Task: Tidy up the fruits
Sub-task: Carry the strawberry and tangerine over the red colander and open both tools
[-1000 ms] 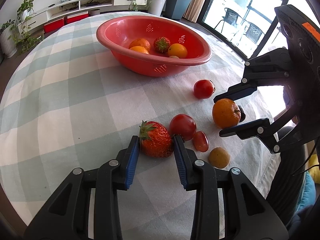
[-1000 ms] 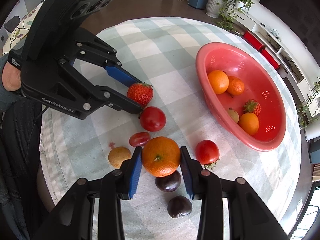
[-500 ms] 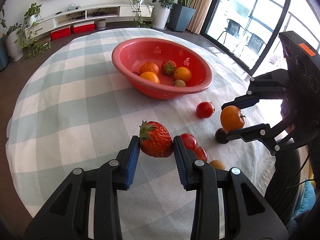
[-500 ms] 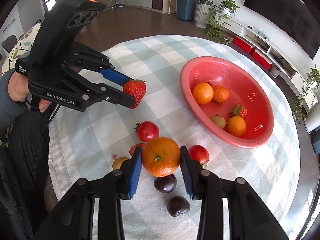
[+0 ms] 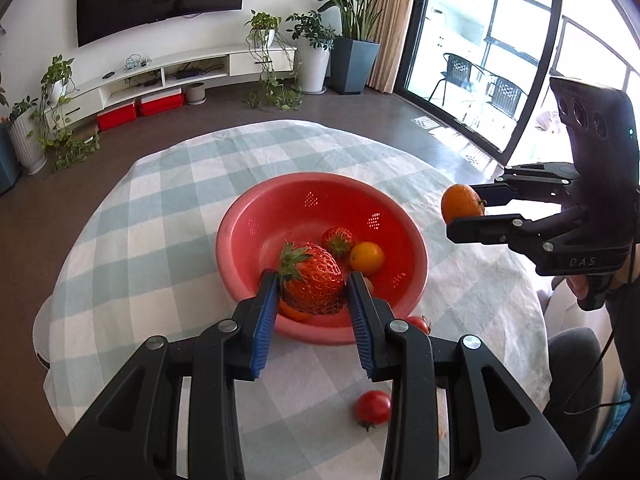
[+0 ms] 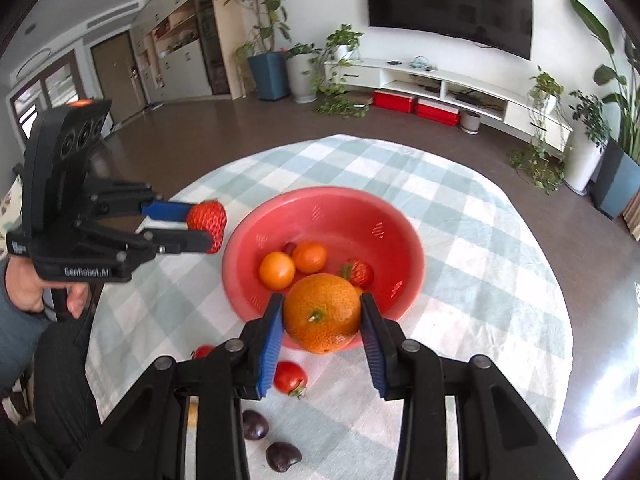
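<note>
Both hands have lifted their fruit off the checked tablecloth (image 5: 132,236) and swung toward the red bowl (image 5: 240,216), which sits ahead and below. Left gripper (image 5: 312,292) pinches a strawberry (image 5: 314,280) right above the near rim, while right gripper (image 6: 322,316) clamps an orange (image 6: 324,312), similarly close.

A red strawberry (image 5: 314,280) with green leaves and an orange tangerine (image 6: 323,312) sit between blue-padded black grippers above a coral-red bowl (image 5: 240,232) on a pale green and white checked tablecloth (image 5: 160,208), where red tomatoes (image 6: 289,377) and dark purple plums (image 6: 282,456) lie
</note>
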`<state>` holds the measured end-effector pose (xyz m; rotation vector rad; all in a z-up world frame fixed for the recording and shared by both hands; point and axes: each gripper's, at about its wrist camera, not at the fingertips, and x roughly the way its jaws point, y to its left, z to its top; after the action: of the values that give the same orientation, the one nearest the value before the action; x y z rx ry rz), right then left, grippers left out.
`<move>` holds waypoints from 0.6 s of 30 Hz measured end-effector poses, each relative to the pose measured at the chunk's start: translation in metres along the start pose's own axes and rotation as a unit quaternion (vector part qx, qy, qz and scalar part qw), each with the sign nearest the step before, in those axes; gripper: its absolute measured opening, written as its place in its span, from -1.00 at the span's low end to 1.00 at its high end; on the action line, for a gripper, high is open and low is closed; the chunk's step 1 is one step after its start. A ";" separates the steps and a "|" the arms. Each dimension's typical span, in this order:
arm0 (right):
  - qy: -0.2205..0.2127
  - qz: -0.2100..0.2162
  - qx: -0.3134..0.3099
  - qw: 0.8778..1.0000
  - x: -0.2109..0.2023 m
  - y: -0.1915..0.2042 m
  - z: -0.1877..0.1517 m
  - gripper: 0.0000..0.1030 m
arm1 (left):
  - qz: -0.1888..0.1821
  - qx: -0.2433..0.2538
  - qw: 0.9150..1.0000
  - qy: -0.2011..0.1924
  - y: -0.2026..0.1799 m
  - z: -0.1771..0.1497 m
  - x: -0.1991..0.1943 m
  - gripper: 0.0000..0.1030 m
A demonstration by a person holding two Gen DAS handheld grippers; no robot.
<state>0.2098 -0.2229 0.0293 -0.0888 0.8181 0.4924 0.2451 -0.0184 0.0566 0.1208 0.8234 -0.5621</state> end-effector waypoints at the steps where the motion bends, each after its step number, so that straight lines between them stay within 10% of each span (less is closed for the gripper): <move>1: -0.003 -0.002 0.009 1.000 0.003 -0.004 0.005 -0.23 | 0.001 0.006 1.000 0.002 -0.003 0.005 0.006 -0.37; 18: 0.053 -0.014 0.053 0.997 0.110 -0.014 0.047 -0.23 | 0.013 0.054 0.997 0.056 -0.029 0.003 0.097 -0.37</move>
<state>0.3121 -0.1805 -0.0190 -0.0279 0.9437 0.4201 0.2849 -0.0851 -0.0080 0.2630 0.9001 -0.5792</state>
